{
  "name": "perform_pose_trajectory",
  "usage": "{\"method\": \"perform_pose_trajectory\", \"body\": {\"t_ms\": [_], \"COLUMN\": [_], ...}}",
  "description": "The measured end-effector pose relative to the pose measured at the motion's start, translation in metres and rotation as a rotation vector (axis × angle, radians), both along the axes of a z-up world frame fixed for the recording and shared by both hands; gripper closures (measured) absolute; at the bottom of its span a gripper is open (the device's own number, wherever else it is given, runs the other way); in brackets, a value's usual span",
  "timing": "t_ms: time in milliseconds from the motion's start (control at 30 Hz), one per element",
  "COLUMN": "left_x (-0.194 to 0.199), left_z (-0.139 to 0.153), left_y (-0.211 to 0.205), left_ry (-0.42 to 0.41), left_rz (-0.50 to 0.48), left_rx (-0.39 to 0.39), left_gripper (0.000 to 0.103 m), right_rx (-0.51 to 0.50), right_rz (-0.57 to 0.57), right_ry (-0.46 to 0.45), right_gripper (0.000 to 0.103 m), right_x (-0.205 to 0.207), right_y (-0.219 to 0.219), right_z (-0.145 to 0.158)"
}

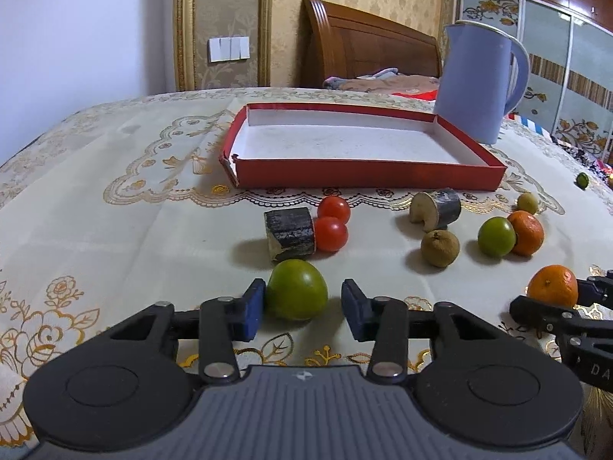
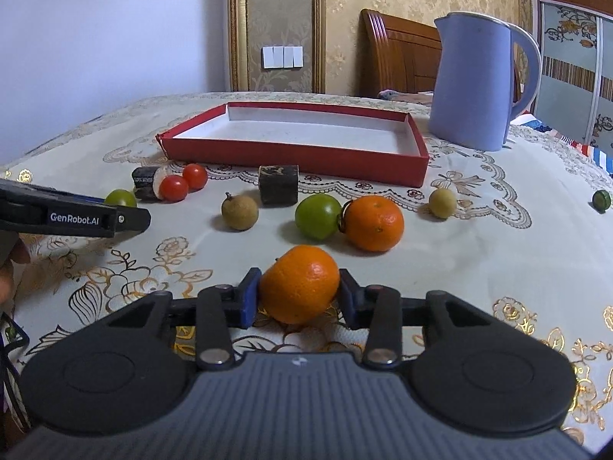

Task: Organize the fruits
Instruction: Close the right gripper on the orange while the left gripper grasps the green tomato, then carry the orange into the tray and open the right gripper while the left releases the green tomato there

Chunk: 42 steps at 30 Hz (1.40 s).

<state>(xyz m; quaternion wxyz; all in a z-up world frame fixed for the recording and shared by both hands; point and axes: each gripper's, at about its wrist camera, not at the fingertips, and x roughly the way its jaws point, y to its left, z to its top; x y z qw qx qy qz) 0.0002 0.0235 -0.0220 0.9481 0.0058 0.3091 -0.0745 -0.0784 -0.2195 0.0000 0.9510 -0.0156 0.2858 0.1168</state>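
While the left gripper (image 1: 302, 301) brackets a round green fruit (image 1: 297, 289) before the shallow red cardboard box (image 1: 367, 176), fingers spread, the right gripper (image 2: 300, 293) pinches a round orange mandarin (image 2: 300, 283).

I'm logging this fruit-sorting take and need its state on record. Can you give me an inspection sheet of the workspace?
Surface: table under a cream cloth with gold floral print.
Job's things: red tray holds no fruit; two cherry tomatoes, loose green fruits, oranges and brown fruits lie in front of it.
Clutter: blue jug beside the tray; two dark cut cylinders.
Grippers: left gripper open around a green fruit; right gripper shut on an orange.
Cables: nothing seen.
Surroundings: wooden headboard, wall switch, patterned wardrobe doors.
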Motion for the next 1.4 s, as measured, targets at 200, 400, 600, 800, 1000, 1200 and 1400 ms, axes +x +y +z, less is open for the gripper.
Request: {"method": "perform_pose_trajectory", "body": {"t_ms": [200, 400, 600, 800, 1000, 1200, 1400], "left_x": [-0.001, -0.003, -0.002, 0.004, 0.039, 0.1, 0.154], "left_z": [-0.001, 0.0, 0.011, 0.038, 0.061, 0.056, 0.044], "left_y": [0.004, 0.005, 0.006, -0.008, -0.025, -0.033, -0.037], "left_ry": [-0.013, -0.015, -0.017, -0.08, -0.106, -0.103, -0.058], "left_rz": [0.015, -0.001, 0.004, -0.026, -0.019, 0.063, 0.109], "left_rx": [-0.014, -0.013, -0.04, -0.005, 0.013, 0.03, 0.049], "left_gripper": [0.07, 0.07, 0.07, 0.07, 0.07, 0.07, 0.07], "right_rx": [0.01, 0.016, 0.027, 0.016, -0.008, 0.024, 0.029], "right_rz": [-0.01, -0.03, -0.045, -0.052, -0.062, -0.129, -0.16], "right_ry": [-0.003, -0.034, -0.077, -0.125, -0.167, -0.125, -0.03], "right_gripper": [0.065, 0.065, 0.065, 0.065, 0.065, 0.065, 0.065], "right_x": [0.0, -0.002, 0.002, 0.017, 0.047, 0.112, 0.18], "right_y": [0.0, -0.004, -0.013, -0.014, -0.009, -0.016, -0.02], "right_z": [0.0, 0.007, 0.026, 0.044, 0.062, 0.059, 0.045]}}
